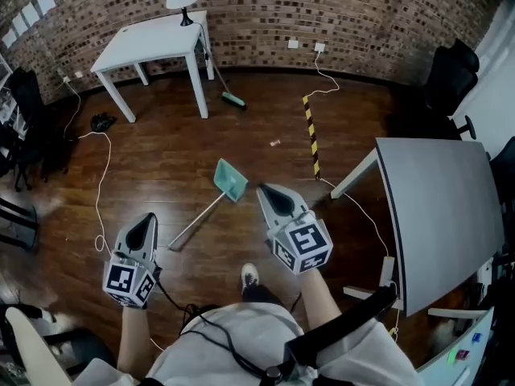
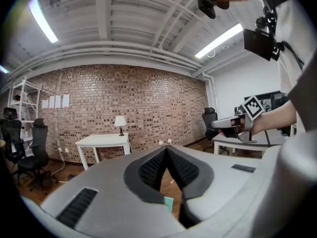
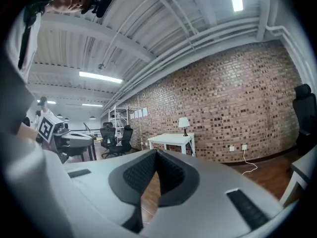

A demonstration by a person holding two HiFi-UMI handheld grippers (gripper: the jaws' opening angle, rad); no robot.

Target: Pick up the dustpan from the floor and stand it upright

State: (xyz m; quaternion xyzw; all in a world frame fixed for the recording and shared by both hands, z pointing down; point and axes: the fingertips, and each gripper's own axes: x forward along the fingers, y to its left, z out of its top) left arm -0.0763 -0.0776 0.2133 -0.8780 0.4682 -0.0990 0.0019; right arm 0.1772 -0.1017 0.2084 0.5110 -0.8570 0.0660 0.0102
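- The dustpan [image 1: 229, 179] lies flat on the wooden floor [image 1: 161, 159]. Its teal pan points away from the person and its long handle runs back toward the lower left.
- Open floor surrounds it. The white table [image 1: 153, 43] stands well apart by the brick wall, and the grey desk [image 1: 438, 215] edges the right side. A yellow-and-black striped strip [image 1: 311, 135] lies to the right of the pan, and a white cable [image 1: 103, 191] loops near the handle's end.
- Only the head view shows the whole dustpan, along with a broom [image 1: 229, 95] leaning by the table's leg.
- The left gripper view shows just a teal sliver of the pan low between its jaws, with the lamp [image 2: 120, 122] on the table beyond. The right gripper view shows office chairs [image 3: 115, 139] and a shelf, but no dustpan.
- The left gripper [image 1: 147, 220] hovers above the floor near the handle. Its jaws are pressed together at the tips, holding nothing.
- The right gripper [image 1: 269, 191] hangs just beside the pan. Its jaws are likewise closed and empty.
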